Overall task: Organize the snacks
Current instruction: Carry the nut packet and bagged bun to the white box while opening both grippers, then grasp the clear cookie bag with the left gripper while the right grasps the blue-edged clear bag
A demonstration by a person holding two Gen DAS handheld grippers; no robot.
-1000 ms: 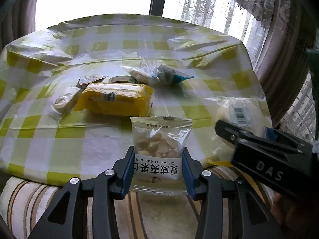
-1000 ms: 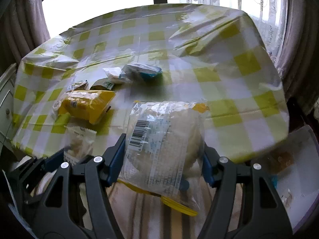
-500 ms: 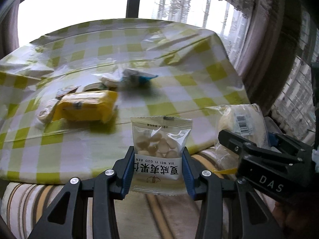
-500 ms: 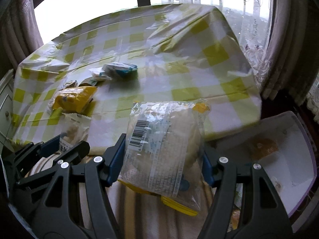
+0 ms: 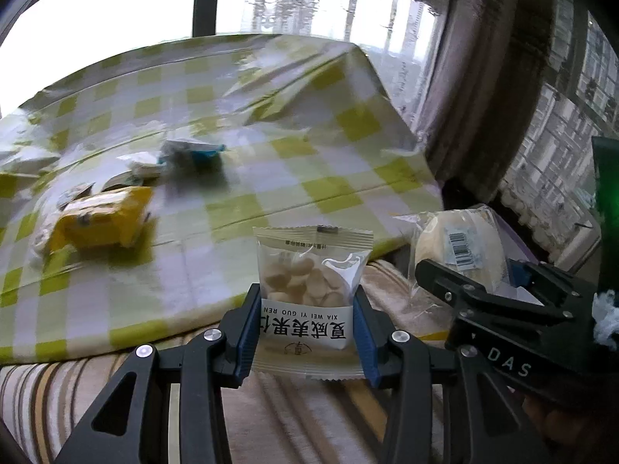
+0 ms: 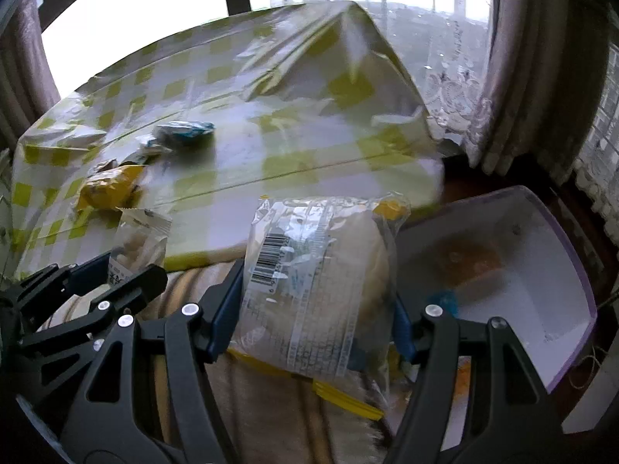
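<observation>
Left claw [image 5: 305, 332] grips nut packet [image 5: 309, 294]; right claw [image 6: 317, 321] grips bun [image 6: 321, 290].

The left gripper [image 5: 306, 328] points forward and steeply down, its two blue-padded fingers [image 5: 247, 332] upright and parallel, pressed against the side edges of a small nut packet [image 5: 307, 301] that stands between them. The right gripper [image 6: 317, 309] is angled down likewise, its jaws set wider and clamped on either side of a clear-wrapped bun [image 6: 321, 270] that bulges out above and below the pads [image 6: 226, 309]. The two tools sit side by side, close but apart, each showing at the other's flank with its load.
</observation>
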